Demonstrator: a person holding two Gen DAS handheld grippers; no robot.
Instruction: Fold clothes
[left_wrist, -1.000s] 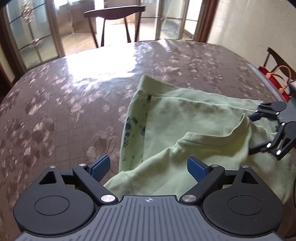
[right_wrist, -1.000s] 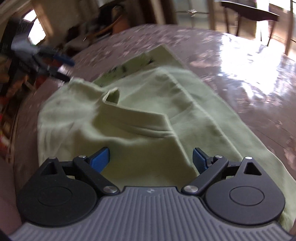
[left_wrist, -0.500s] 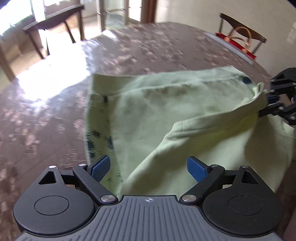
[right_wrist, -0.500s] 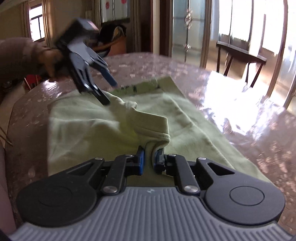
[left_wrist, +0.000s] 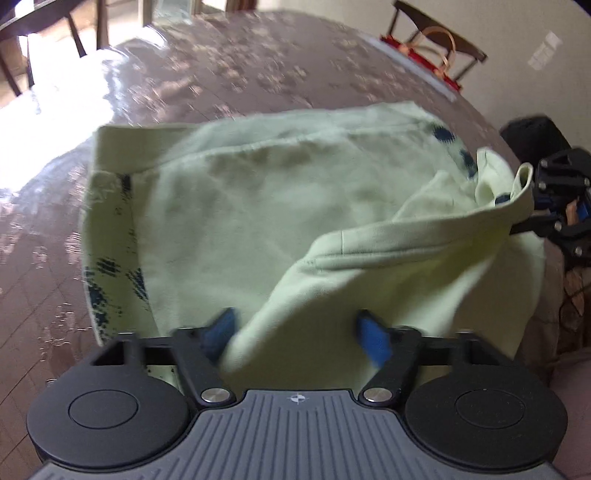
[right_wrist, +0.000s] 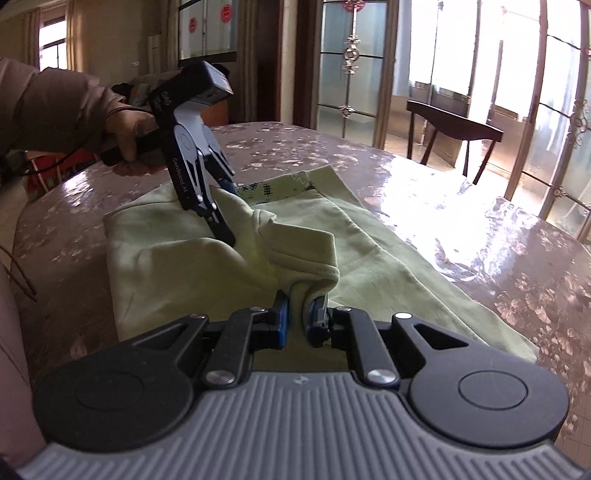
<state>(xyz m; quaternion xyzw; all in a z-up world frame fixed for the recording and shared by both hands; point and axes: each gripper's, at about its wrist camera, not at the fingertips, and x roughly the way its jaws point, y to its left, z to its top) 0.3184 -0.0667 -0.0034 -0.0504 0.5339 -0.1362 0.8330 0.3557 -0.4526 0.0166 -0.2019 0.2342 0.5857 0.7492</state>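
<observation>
A light green garment (left_wrist: 258, 206) with dark blue print along one edge lies partly folded on the brown floral table (left_wrist: 221, 74). My left gripper (left_wrist: 295, 325) points steeply down over its near part. Its jaws are closing with a raised fold of cloth between them; the pads do not clearly pinch it. In the right wrist view the left gripper (right_wrist: 228, 214) straddles a ridge of the garment (right_wrist: 166, 273). My right gripper (right_wrist: 298, 314) is shut on the garment's thick hem and holds it a little off the table. The right gripper (left_wrist: 511, 214) also shows at the cloth's right corner.
A hand and brown sleeve (right_wrist: 125, 125) hold the left gripper. A chair with a red bag (left_wrist: 424, 55) stands past the table's far right edge. A dark wooden chair (right_wrist: 454, 125) and glass doors (right_wrist: 351, 74) lie beyond the table (right_wrist: 461, 221).
The right gripper shut on the hem and lifted it up and sideways. The left gripper tilted down onto the garment, and its jaws have narrowed around a fold.
</observation>
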